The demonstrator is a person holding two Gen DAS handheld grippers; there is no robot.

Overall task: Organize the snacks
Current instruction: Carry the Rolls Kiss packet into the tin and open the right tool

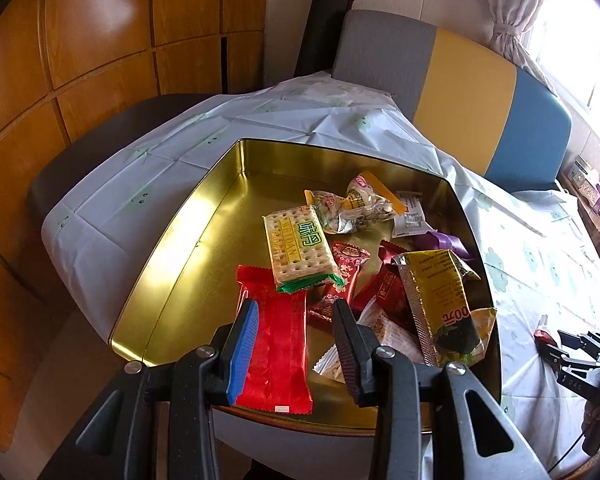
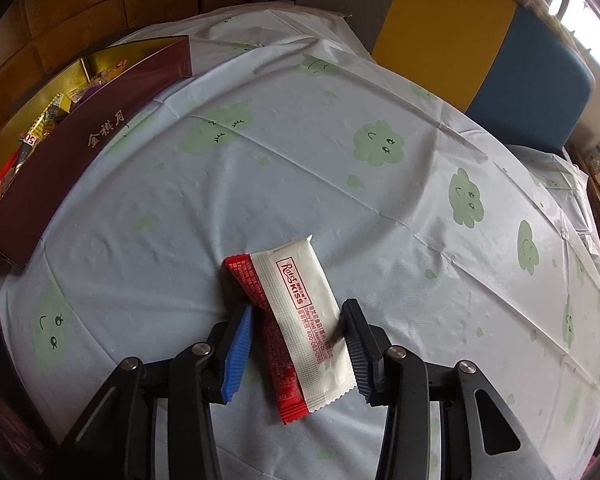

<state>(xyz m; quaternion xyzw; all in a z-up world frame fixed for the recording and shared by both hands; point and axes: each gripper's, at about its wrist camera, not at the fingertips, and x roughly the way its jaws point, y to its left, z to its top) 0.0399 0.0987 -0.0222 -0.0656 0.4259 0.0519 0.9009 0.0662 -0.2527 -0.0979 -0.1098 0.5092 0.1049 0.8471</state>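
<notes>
Both grippers poised low, jaws spread wide, gripping nothing.
Left gripper straddles a red wrapper inside the gold tin; right gripper brackets a red-and-white packet flat on the counter.

Each hand-held gripper is black (silver screws), with one blue ribbed pad.

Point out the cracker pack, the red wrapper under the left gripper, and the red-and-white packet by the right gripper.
cracker pack point(image 1: 300, 246): left wrist view, middle of its printed face.
red wrapper point(image 1: 278, 344): left wrist view, centre of the foil.
red-and-white packet point(image 2: 300, 320): right wrist view, white printed panel.
</notes>
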